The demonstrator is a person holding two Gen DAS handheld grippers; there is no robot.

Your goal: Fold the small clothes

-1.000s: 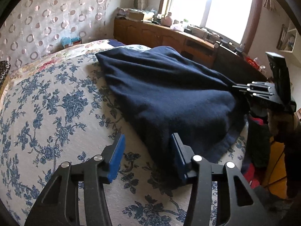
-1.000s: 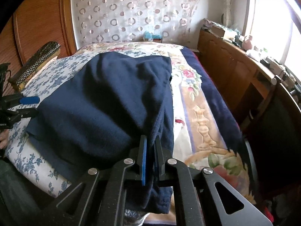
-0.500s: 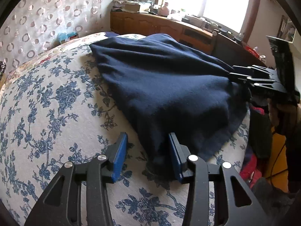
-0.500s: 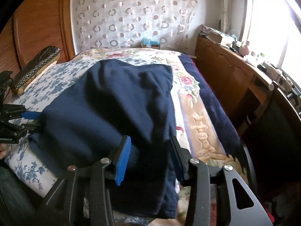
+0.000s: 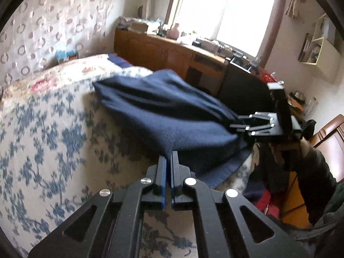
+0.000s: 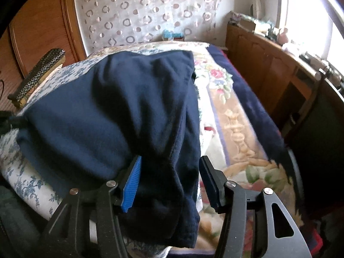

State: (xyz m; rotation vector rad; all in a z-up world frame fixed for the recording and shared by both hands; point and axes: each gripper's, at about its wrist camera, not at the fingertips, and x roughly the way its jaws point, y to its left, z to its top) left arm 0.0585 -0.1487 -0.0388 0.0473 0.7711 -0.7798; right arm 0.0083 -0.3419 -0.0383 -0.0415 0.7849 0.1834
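A navy blue garment (image 5: 172,116) lies spread over the floral bedspread (image 5: 43,129), with its near edge raised. My left gripper (image 5: 168,161) is shut on the garment's near corner, which rises off the bed. From the right wrist, that left gripper (image 6: 7,120) shows at the far left, pulling the corner taut. My right gripper (image 6: 169,180) has its jaws opening, and a hanging fold of the navy garment (image 6: 129,107) sits loosely between the blue pads (image 6: 131,185). From the left wrist, the right gripper (image 5: 238,123) stands at the garment's right edge.
A wooden cabinet (image 5: 163,51) cluttered on top runs under the window. A dark chair back (image 5: 243,86) stands beside the bed. A patterned cushion (image 6: 36,73) leans on wooden panelling (image 6: 38,21). A person's sleeve (image 5: 311,172) and red clothing (image 5: 264,202) are at the right.
My left gripper closed on the garment's near corner and rose with it. My right gripper went from shut on the cloth to open, leaving the fold loose between its fingers.
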